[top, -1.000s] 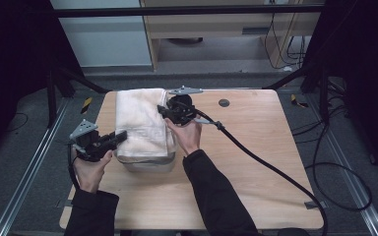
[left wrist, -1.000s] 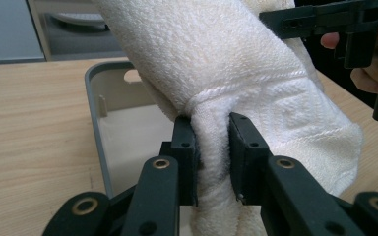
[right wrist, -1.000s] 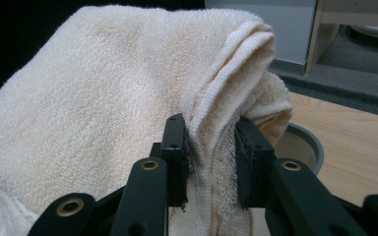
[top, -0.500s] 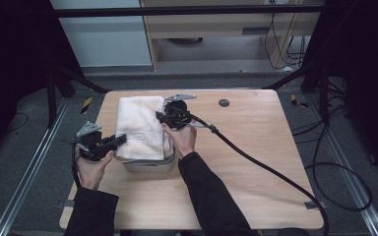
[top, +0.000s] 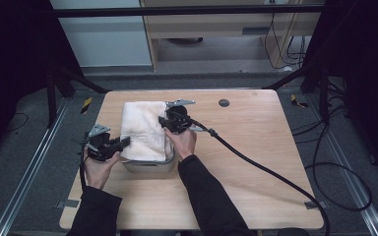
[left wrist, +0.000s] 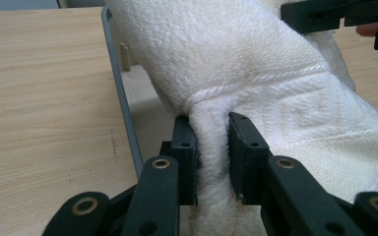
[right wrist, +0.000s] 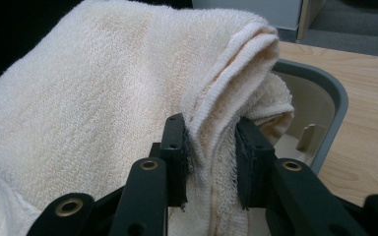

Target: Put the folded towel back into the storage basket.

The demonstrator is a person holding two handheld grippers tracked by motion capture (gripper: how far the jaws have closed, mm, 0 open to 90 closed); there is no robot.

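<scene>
A folded white towel (top: 142,129) lies across a grey plastic bin (top: 150,164) on the wooden table. My left gripper (top: 124,142) pinches the towel's near left edge; in the left gripper view its jaws are shut on a bunched fold of the towel (left wrist: 211,147). My right gripper (top: 163,122) holds the towel's right side, its jaws shut on the layered hem of the towel (right wrist: 211,142) above the bin's rim (right wrist: 332,98). The towel hangs between both grippers over the bin's opening.
The wooden table (top: 256,162) has bare surface to the right and front. A thick black cable (top: 256,164) trails from the right gripper across the table to the floor. A small dark round grommet (top: 223,103) sits near the far edge.
Both grippers have shifted slightly toward the near side, carrying the towel with them over the bin. Both grips stay shut on it.
</scene>
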